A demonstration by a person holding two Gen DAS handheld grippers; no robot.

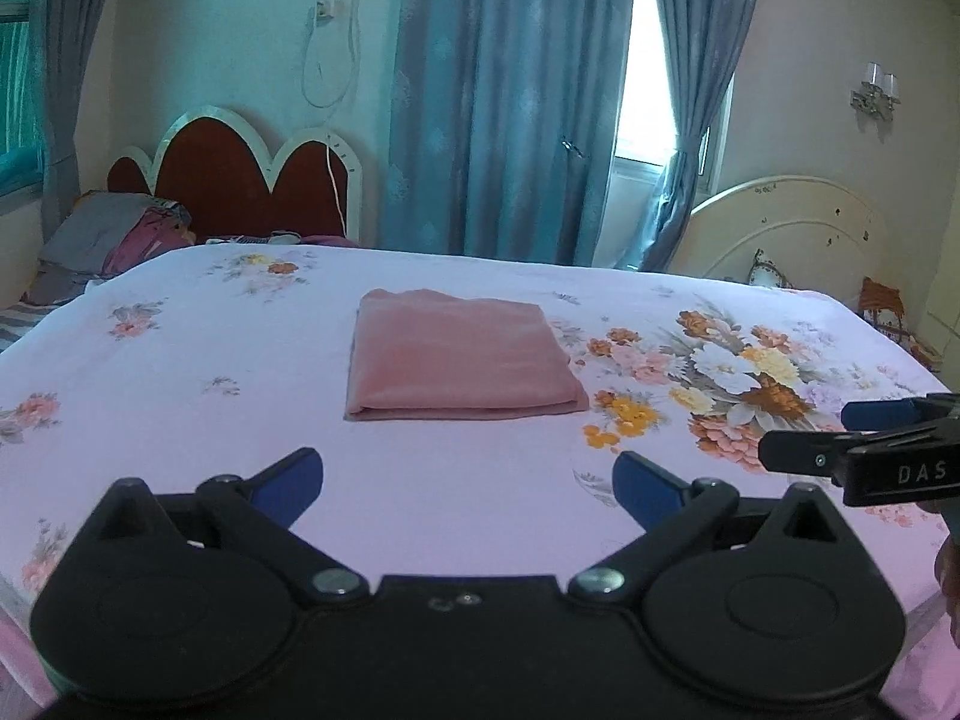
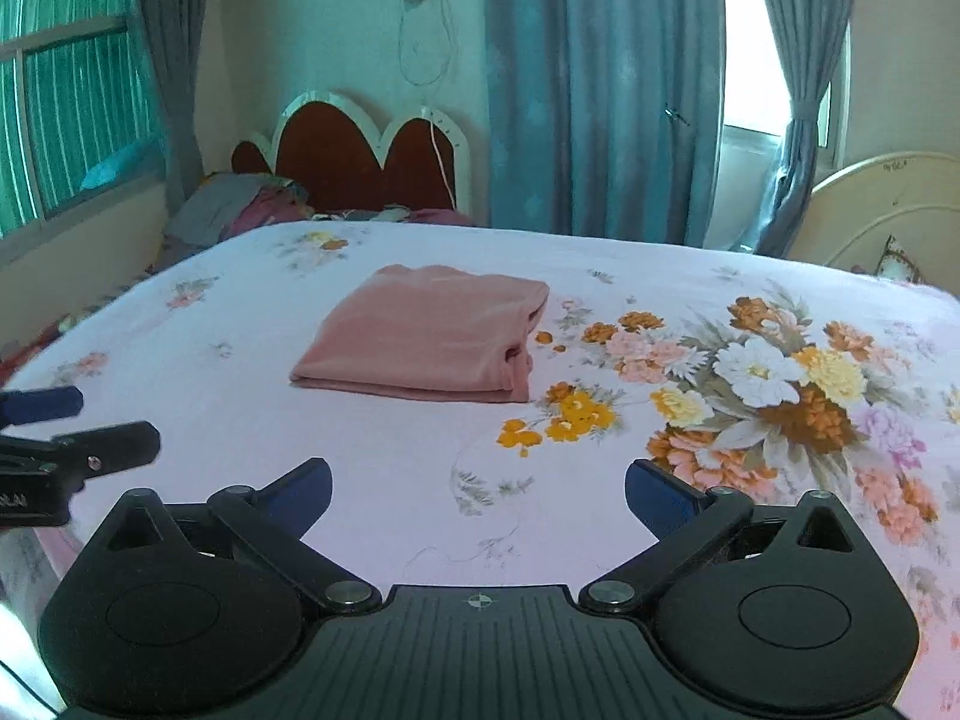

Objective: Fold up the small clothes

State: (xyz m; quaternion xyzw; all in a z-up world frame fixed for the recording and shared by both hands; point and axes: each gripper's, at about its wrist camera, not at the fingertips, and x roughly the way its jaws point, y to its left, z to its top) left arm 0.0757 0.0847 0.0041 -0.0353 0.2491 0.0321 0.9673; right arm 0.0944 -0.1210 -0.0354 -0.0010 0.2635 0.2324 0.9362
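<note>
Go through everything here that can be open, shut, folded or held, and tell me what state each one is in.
Pink cloth garment: folded into a flat rectangle, lying on the bed, untouched.
Left gripper: open, holding nothing, short of the garment.
Right gripper: open, holding nothing, short of the garment.
Floral pink bedsheet: spread flat.
Blue curtains: drawn mostly shut, with a bright gap.

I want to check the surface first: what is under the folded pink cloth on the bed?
The pink cloth lies flat on the floral bedsheet, folded in layers; the stacked edges show at its right end. The sheet directly beneath is covered, so anything there cannot be seen.
</note>
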